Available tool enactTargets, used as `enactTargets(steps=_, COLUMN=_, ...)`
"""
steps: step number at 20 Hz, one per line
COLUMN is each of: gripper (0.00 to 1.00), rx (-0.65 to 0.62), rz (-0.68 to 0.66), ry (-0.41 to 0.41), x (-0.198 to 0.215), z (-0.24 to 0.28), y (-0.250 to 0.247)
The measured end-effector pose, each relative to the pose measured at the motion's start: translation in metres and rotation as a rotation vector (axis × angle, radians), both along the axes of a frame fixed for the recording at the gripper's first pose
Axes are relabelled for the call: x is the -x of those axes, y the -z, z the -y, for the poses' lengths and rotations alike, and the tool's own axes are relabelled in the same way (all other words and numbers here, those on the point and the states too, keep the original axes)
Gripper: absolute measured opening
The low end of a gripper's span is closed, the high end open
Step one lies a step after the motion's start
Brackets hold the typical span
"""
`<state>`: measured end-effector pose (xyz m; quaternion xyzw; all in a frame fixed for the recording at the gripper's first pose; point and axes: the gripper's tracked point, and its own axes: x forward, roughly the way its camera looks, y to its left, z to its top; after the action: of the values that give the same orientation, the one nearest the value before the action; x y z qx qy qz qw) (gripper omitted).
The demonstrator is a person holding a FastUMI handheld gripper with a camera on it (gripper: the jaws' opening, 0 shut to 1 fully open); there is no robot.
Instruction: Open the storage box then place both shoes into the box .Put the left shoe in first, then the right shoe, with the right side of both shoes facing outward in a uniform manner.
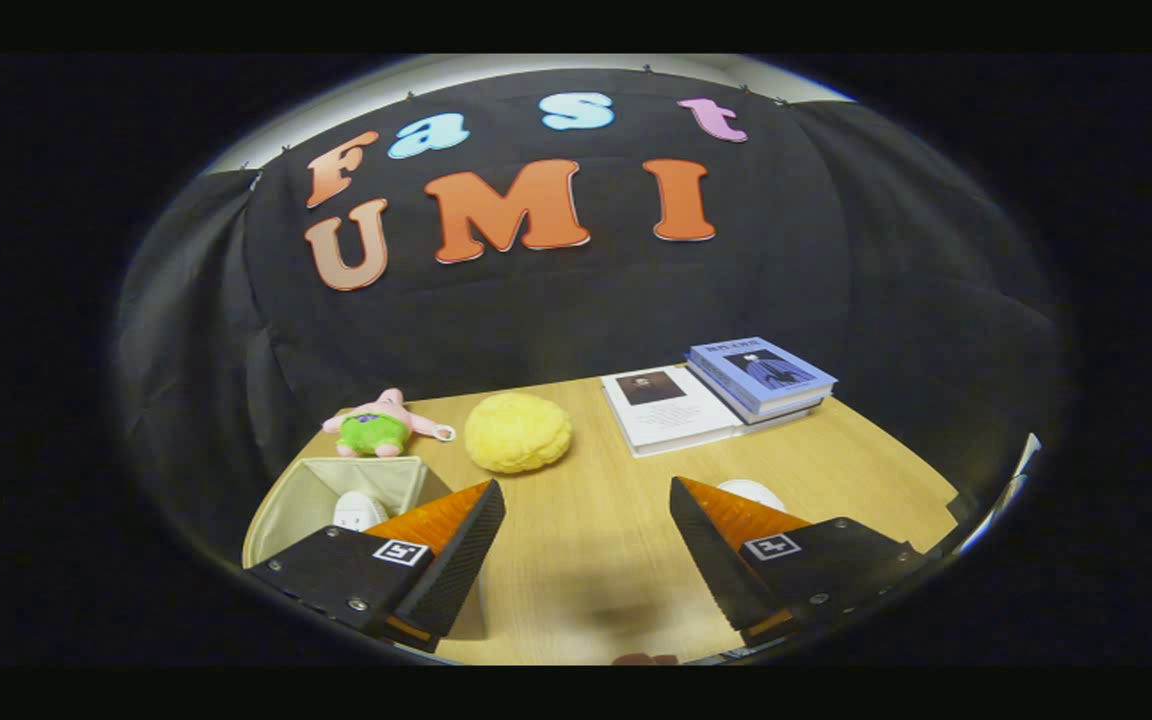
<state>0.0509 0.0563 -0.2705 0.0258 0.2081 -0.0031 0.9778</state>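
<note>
My gripper (586, 525) is open above the wooden table (586, 560), with bare tabletop between its fingers. An open beige fabric storage box (311, 490) sits to the left, partly hidden behind the left finger (456, 545). Inside the box I see part of a white shoe (359, 512). A small piece of another white thing (751, 492) peeks out behind the right finger (711, 545); I cannot tell what it is.
Beyond the fingers lie a yellow fluffy ball (517, 431), a pink and green plush toy (381, 425) behind the box, and two books (716, 395) at the far right. The table's right edge (946, 490) is near the right finger.
</note>
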Motion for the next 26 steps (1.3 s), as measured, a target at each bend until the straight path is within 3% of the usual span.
enactTargets(steps=8, gripper=0.99, rx=0.009, rz=-0.074, ry=0.161, x=0.004, z=0.119, y=0.048)
enactTargets(steps=14, gripper=0.99, rx=0.005, rz=-0.178, ry=0.232, x=0.012, z=0.170, y=0.104)
enactTargets(steps=20, gripper=0.97, rx=-0.011, rz=-0.295, ry=0.216, x=0.015, z=0.181, y=0.154)
enactTargets(steps=24, gripper=0.86, rx=-0.029, rz=-0.353, ry=0.173, x=0.011, z=0.173, y=0.177)
enactTargets(steps=26, gripper=0.75, rx=-0.066, rz=-0.370, ry=0.162, x=0.007, z=0.170, y=0.183)
